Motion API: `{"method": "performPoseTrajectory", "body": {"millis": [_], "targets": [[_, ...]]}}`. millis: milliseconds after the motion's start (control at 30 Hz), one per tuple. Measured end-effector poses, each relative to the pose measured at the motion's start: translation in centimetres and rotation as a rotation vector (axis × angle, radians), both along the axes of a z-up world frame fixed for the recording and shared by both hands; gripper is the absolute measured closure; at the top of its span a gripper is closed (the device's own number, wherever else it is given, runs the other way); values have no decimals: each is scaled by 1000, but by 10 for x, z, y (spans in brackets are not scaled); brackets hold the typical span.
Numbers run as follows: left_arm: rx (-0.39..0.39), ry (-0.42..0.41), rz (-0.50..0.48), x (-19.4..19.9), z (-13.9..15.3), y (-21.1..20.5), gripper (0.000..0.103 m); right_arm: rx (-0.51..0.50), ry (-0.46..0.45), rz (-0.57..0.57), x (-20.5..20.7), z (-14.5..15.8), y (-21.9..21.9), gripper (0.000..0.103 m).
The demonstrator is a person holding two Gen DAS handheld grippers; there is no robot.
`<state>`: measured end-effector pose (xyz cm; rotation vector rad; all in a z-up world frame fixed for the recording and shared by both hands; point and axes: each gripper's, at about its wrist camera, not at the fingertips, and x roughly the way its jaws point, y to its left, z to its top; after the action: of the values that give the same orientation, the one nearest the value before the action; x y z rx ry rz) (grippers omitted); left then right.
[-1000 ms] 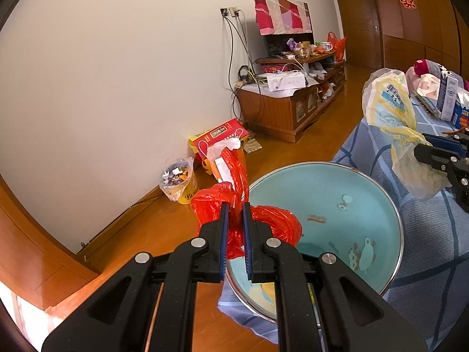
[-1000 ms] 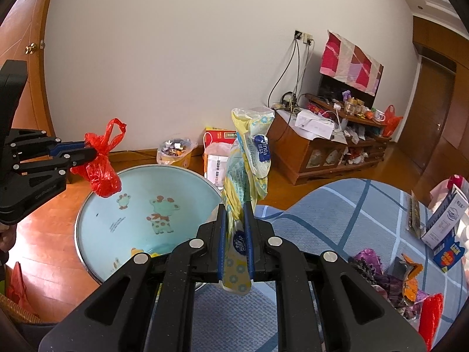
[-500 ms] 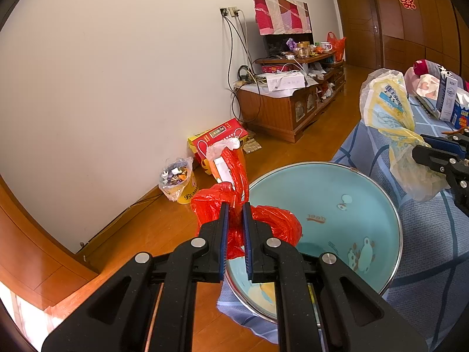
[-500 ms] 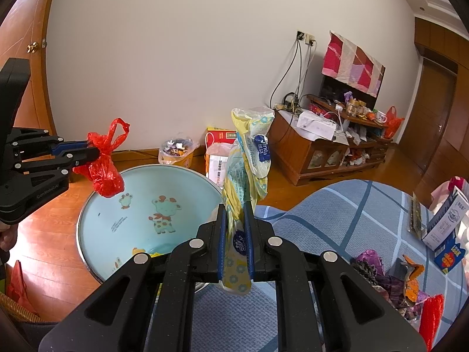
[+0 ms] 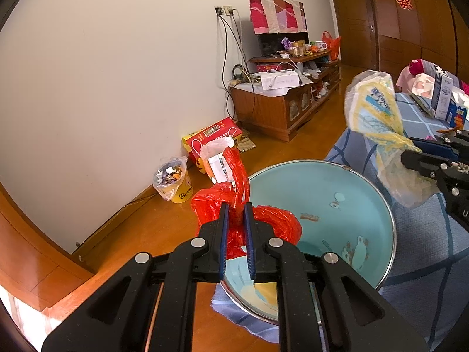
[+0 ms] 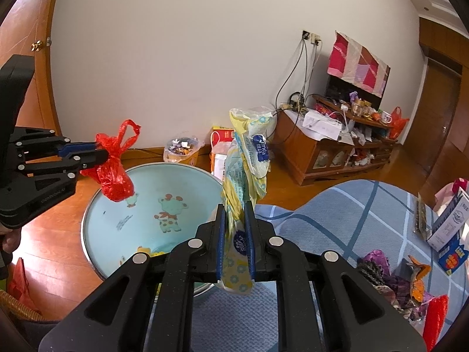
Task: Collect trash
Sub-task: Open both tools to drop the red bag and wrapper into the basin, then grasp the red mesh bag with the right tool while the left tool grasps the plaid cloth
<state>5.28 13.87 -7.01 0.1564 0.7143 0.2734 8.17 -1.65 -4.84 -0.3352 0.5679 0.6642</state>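
— What's the biggest thing in front of you?

— The tabletop (image 6: 337,205) under its blue checked cloth, running off toward 3 o'clock in my right wrist view. On its near edge sits the round teal basin (image 6: 146,205) with the cartoon giraffe, at about 9 o'clock from my right gripper.

— And what are you holding?

— My right gripper (image 6: 236,205) is clamped tight on a yellow-and-white tissue wrapper (image 6: 249,158), which stands up toward 12 o'clock and droops below the pads. From the left wrist it hangs at 2 o'clock, above the basin's far rim (image 5: 366,176).

— The other hand?

— My left gripper (image 5: 236,208) is closed on a crumpled red plastic bag (image 5: 263,223), held in the air over the basin's edge; its handle loops poke up to 12 o'clock.

— Anything else left?

— A heap of wrappers (image 6: 390,278) lies on the cloth at 4 o'clock, with a milk carton (image 6: 451,223) beyond it.
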Motion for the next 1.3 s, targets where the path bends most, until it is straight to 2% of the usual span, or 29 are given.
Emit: {"method": "performPoseTrajectory", "body": {"millis": [67,133,167,267,333,433,633,767,1000,1167,1300], "targets": [[-3,1,0,0,0,-1,76,-4,3,14,-1,-1,2,85],[2,-3,-1,-1,0,-2,68,3,6,26,-3,-2,3,72],[3,-3,1,-1,0,-3,64,7,9,29,-3,-2,3,69],[8,-4,6,-2,0,-4,53,3,9,30,-3,-3,4,66],[6,0,6,-3,-2,-5,50,2,10,28,-3,-3,4,62],[2,2,7,-1,-2,-4,39,6,8,21,-3,-3,2,58],[-9,7,-13,0,-5,-10,32,1,0,-28,-8,4,-16,54],[-33,35,-49,0,-13,-22,31,5,-16,-102,-16,15,-53,52],[-37,85,-165,3,-30,-72,30,8,-51,-333,-39,32,-160,45],[-32,87,-232,7,-30,-108,30,6,-35,-511,-40,26,-235,45],[-18,71,-289,10,-24,-139,30,14,-2,-551,-36,15,-261,45]]}}
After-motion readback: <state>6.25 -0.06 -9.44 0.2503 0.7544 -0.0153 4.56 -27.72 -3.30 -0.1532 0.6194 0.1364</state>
